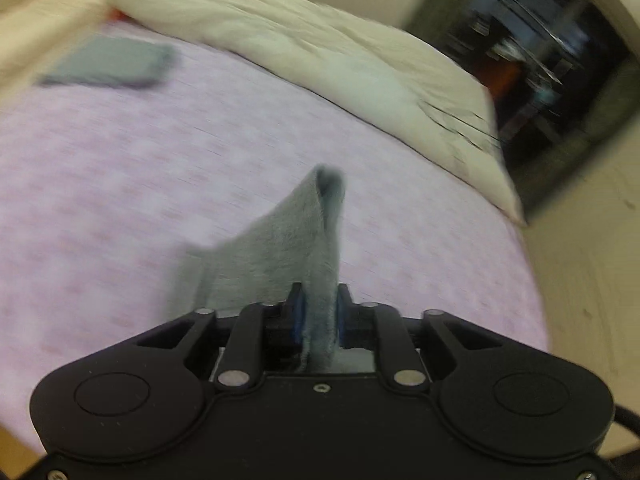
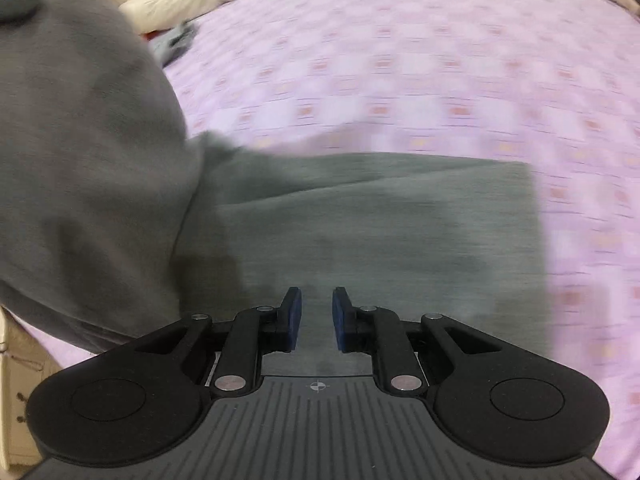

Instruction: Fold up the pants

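left gripper (image 1: 319, 312): nearest the left wrist camera, its blue pads were clenched on a bunched fold of the grey pants (image 1: 280, 256), which rose between the fingers above the bed.
right gripper (image 2: 317, 316): released, with the fingers apart and nothing between the blue pads (image 2: 295, 316); it hovered over the flat part of the pants.
bedsheet (image 2: 400, 60): pink with a checked pattern, it covered the bed under everything; both views were blurred.
pants (image 2: 380, 232): one part lay flat on the sheet ahead of the right gripper, with a straight edge toward the right; another part hung lifted at the left of that view.
comforter (image 1: 280, 40): cream, it was heaped along the far side of the bed.
folded grey garment (image 1: 112, 64): it lay on the sheet well apart from the pants.
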